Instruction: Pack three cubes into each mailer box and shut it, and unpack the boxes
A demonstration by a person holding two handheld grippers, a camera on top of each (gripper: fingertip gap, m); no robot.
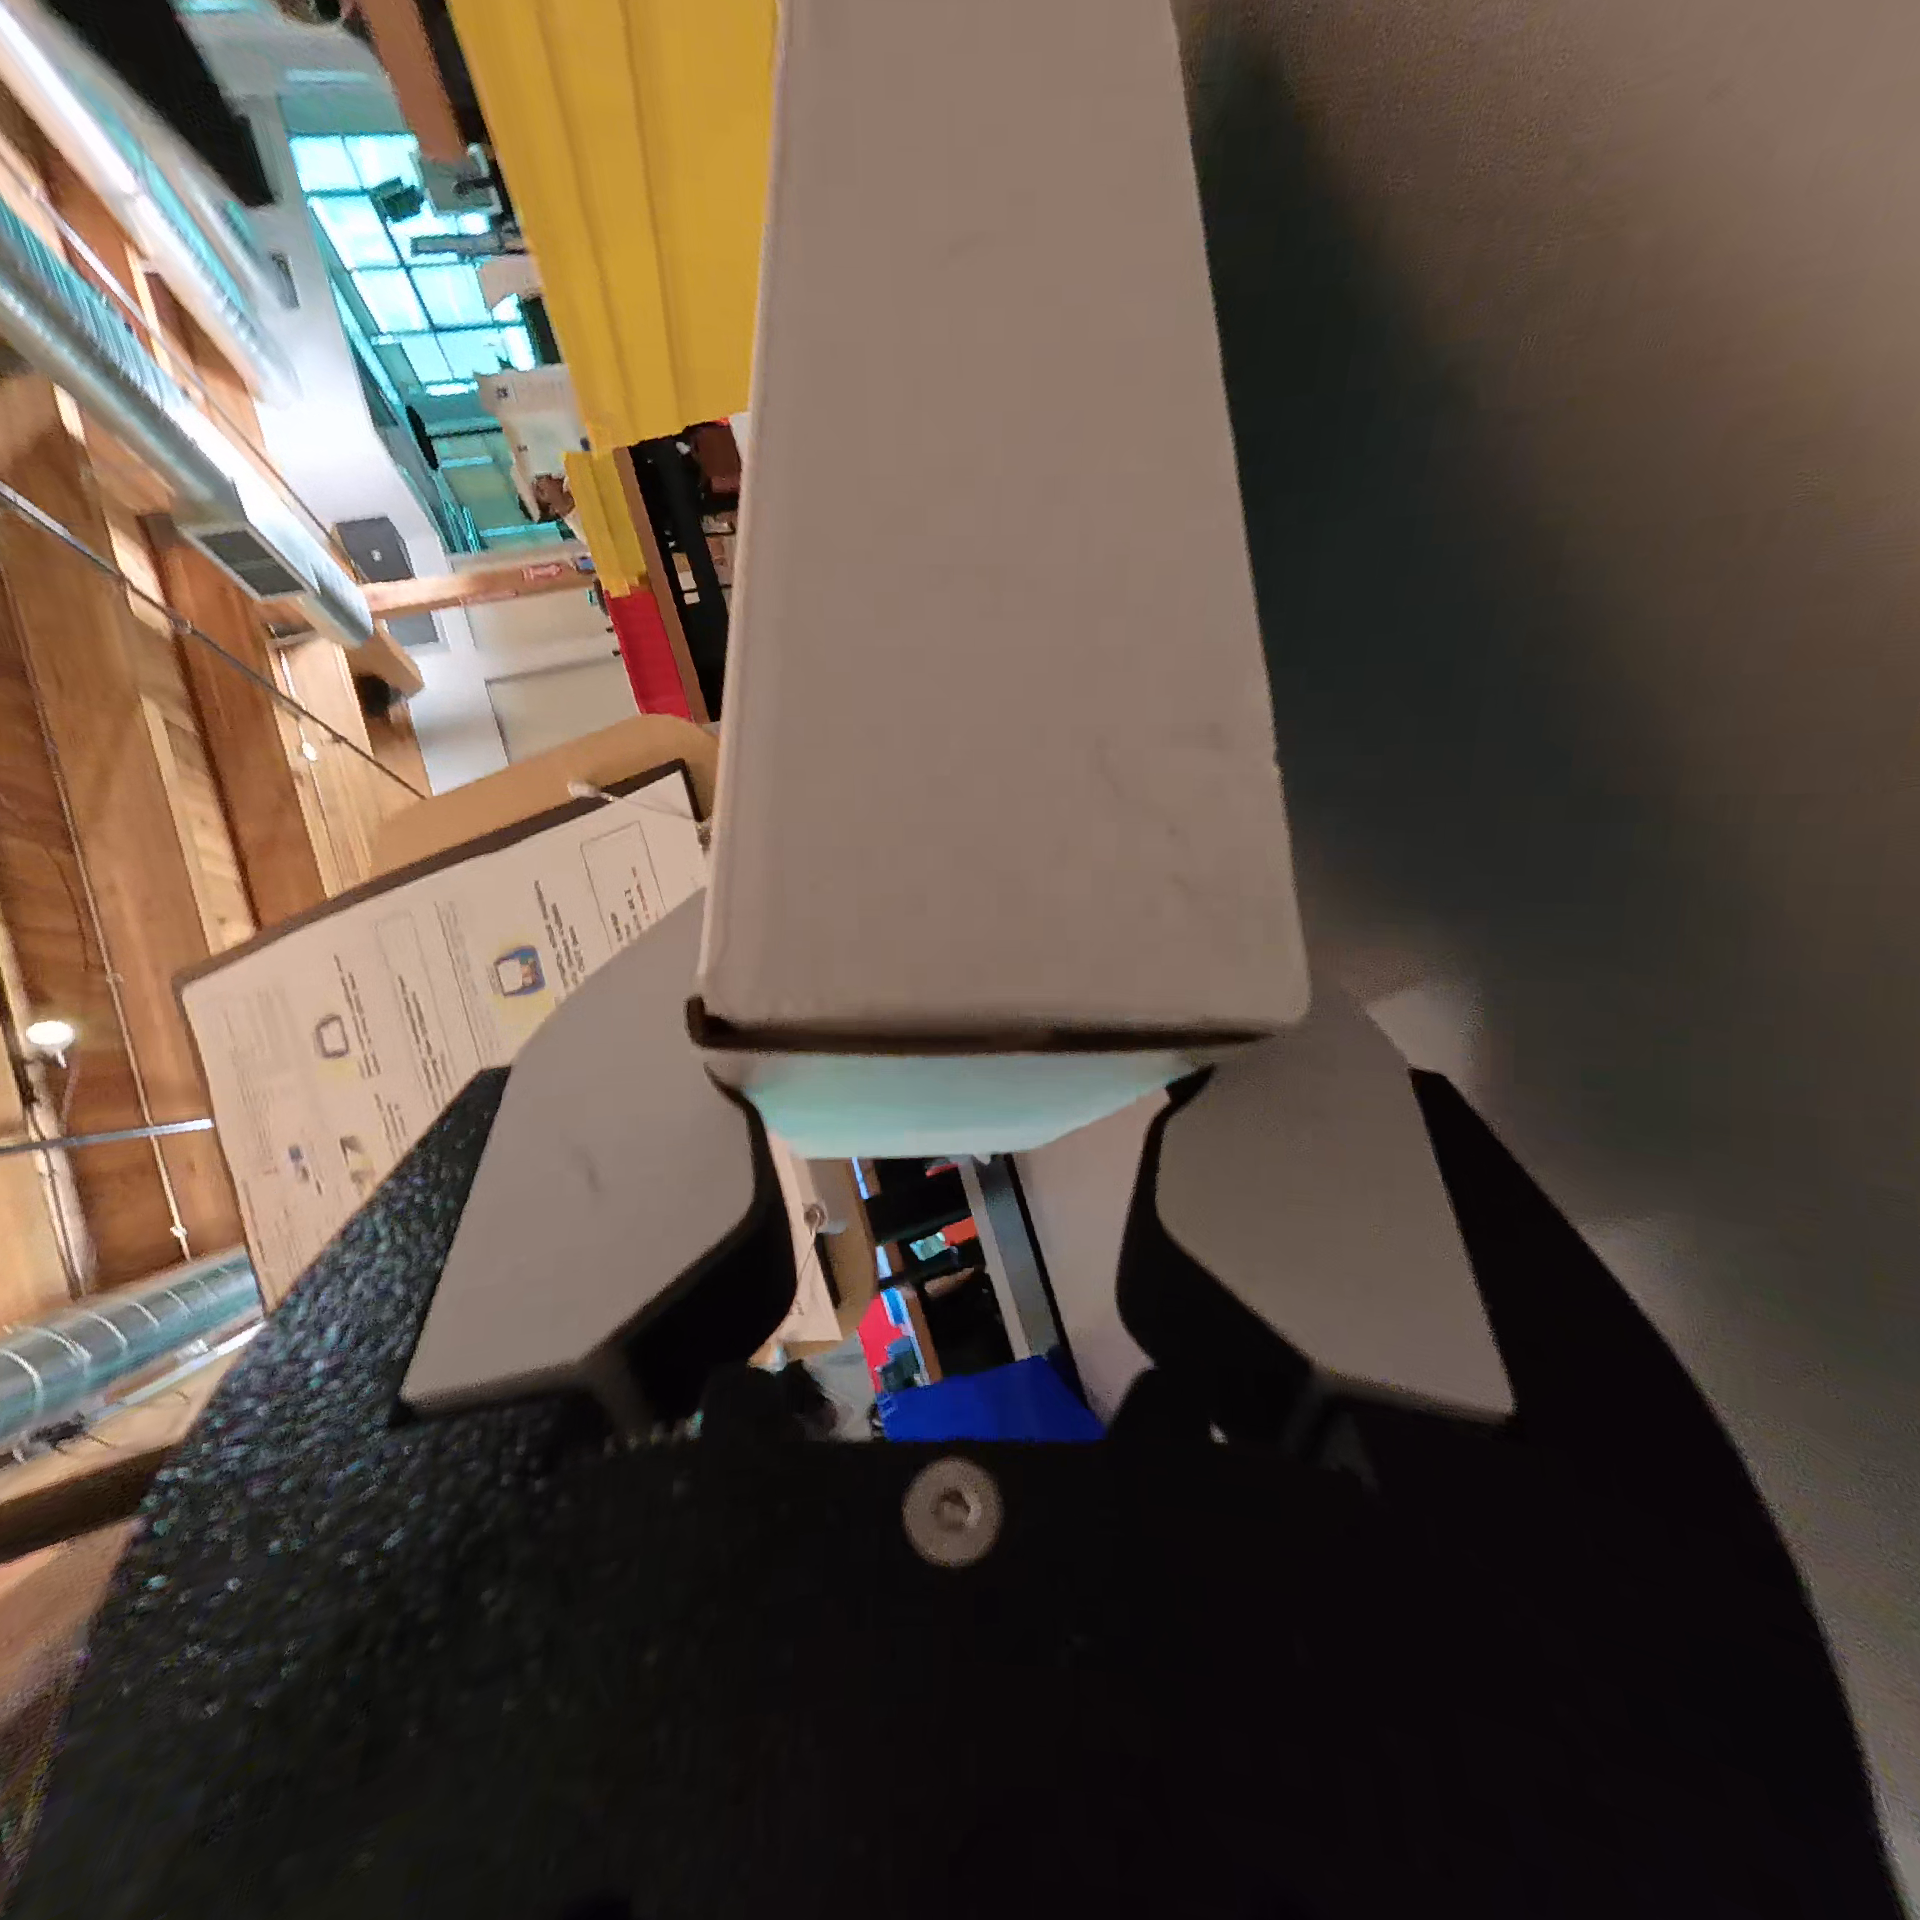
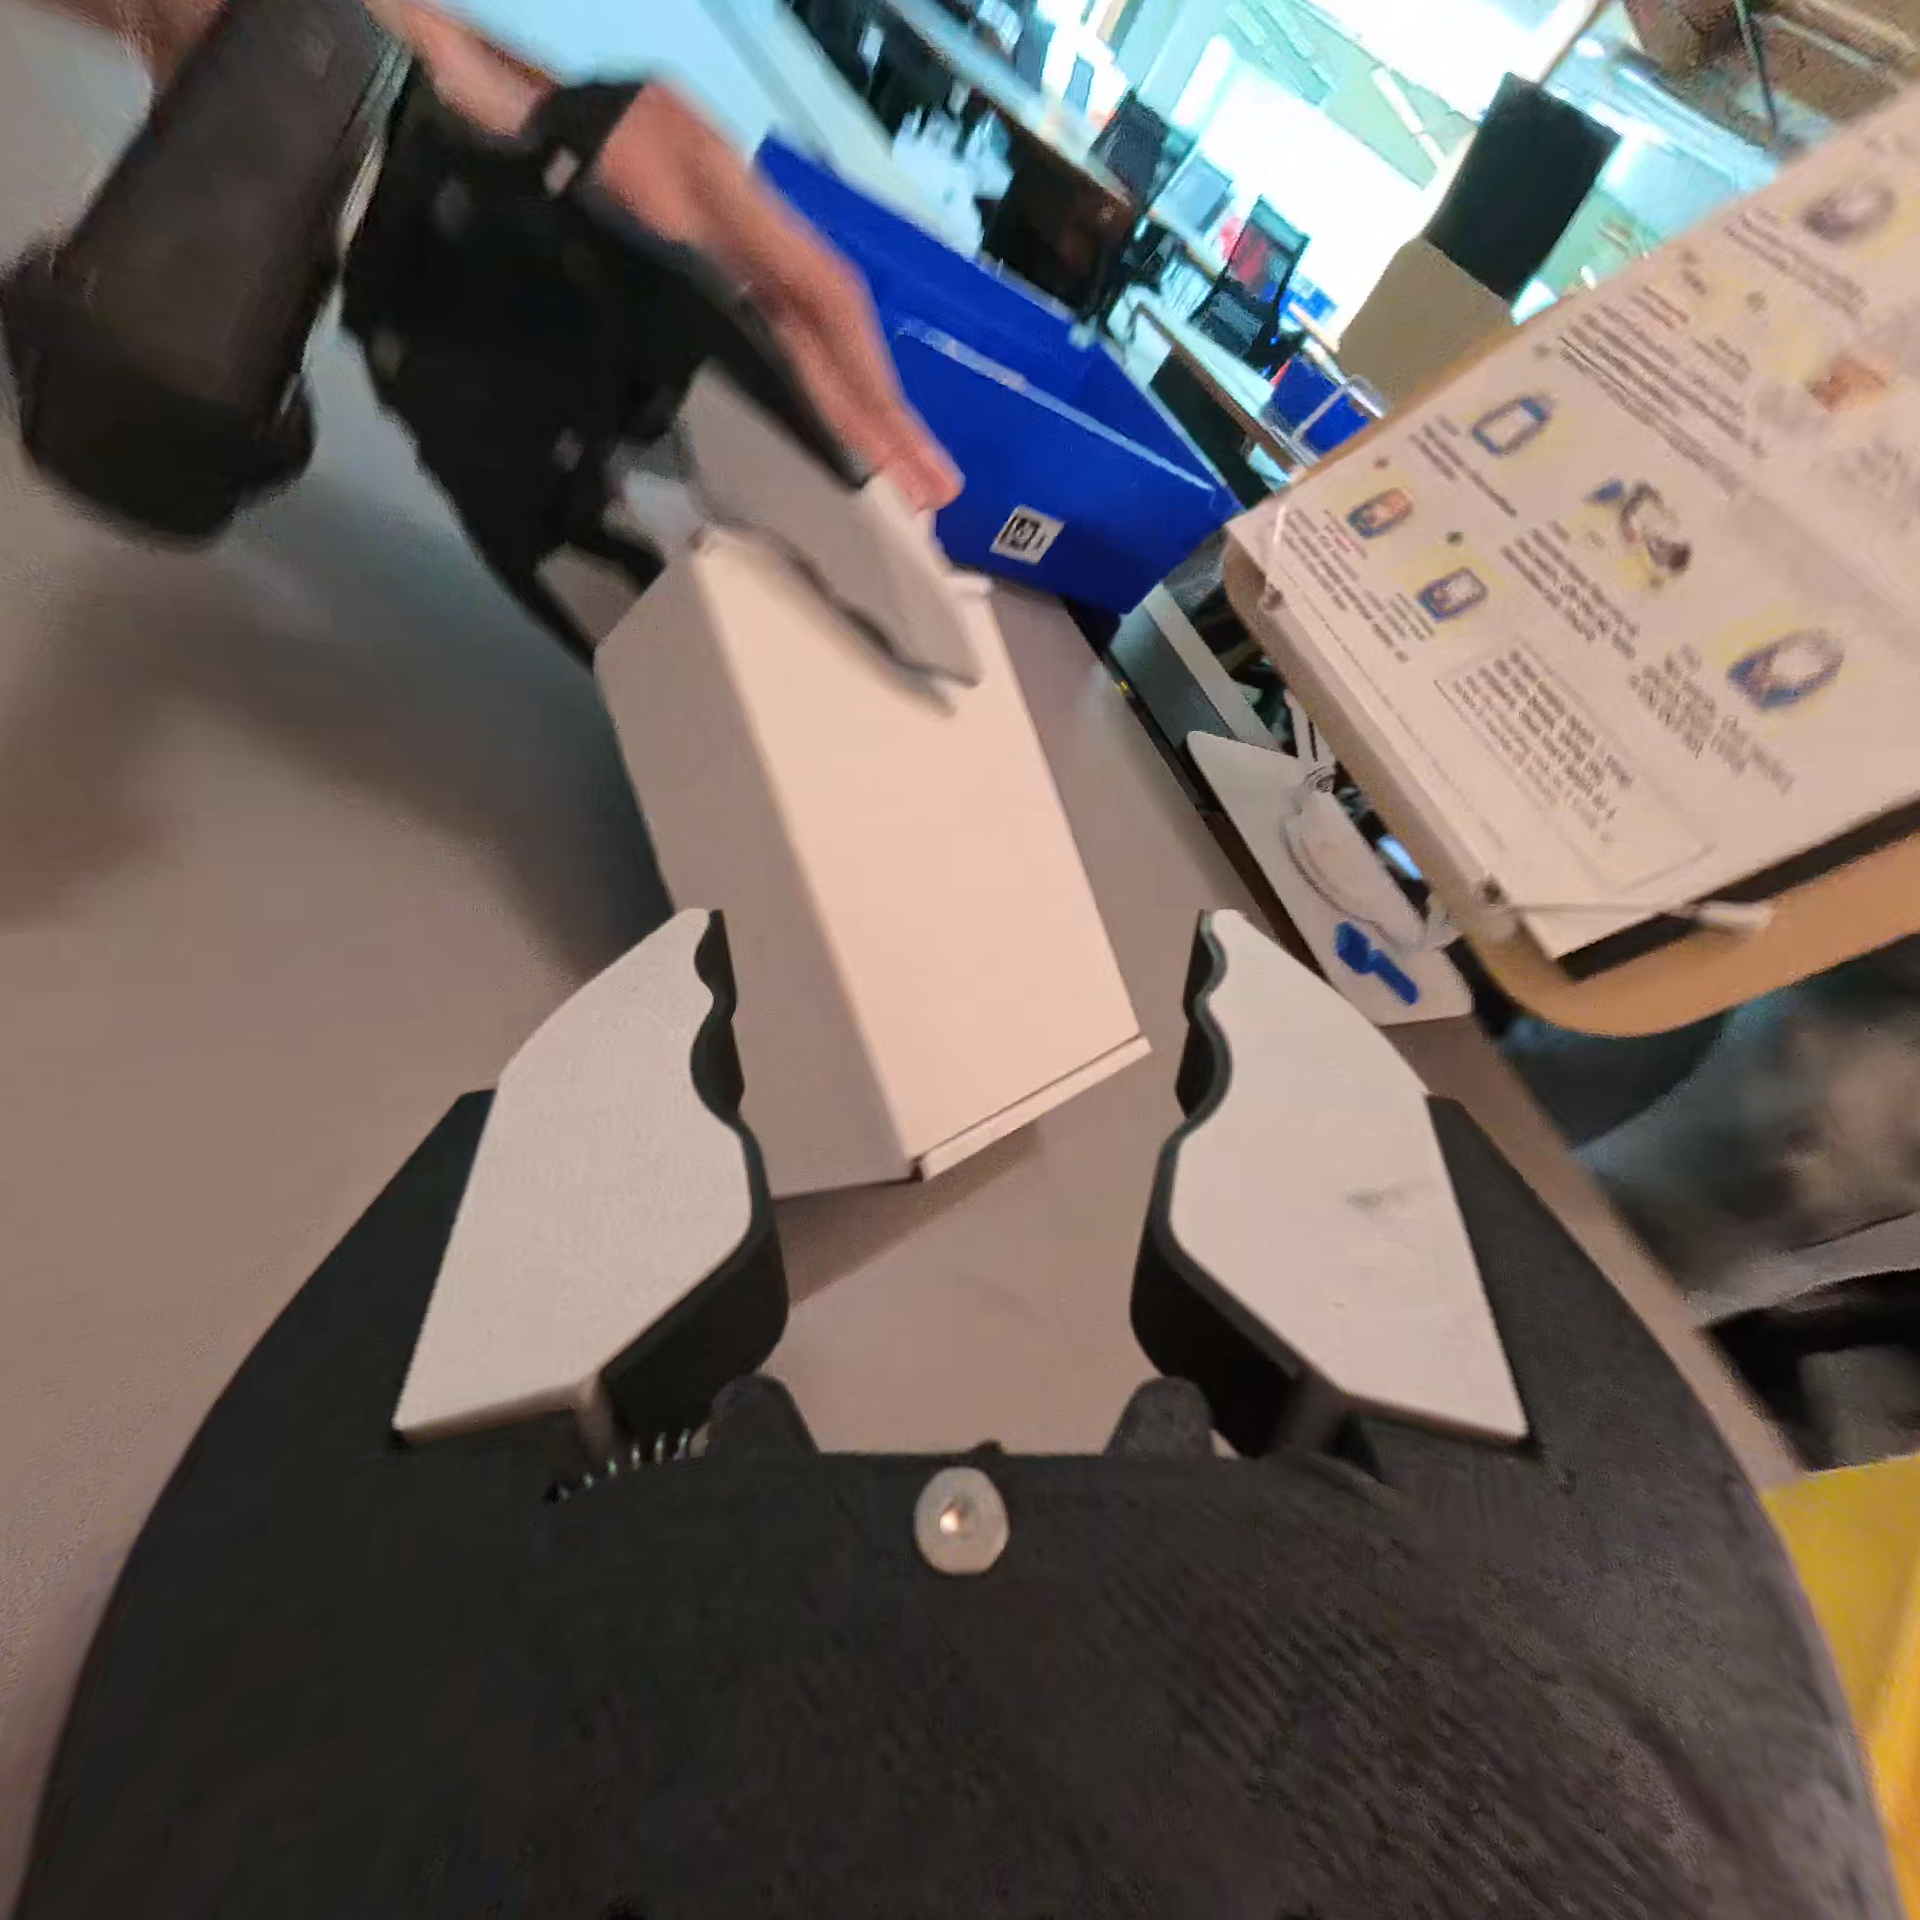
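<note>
A white mailer box is shut and stands tilted on the grey table, its near end raised off the surface. My left gripper is shut on the box's far end, with a person's hand on its handle. In the left wrist view the box runs forward from between the left gripper's fingers, and a pale rounded flap shows at its held end. My right gripper is open and empty, just short of the box's near end. No cubes are visible.
A blue bin stands past the box at the table's far edge. A board with a printed sheet overhangs on the right, with a white tag below it. The board and a yellow curtain show in the left wrist view. The tips of one gripper are about 12 cm away from the tips of the other.
</note>
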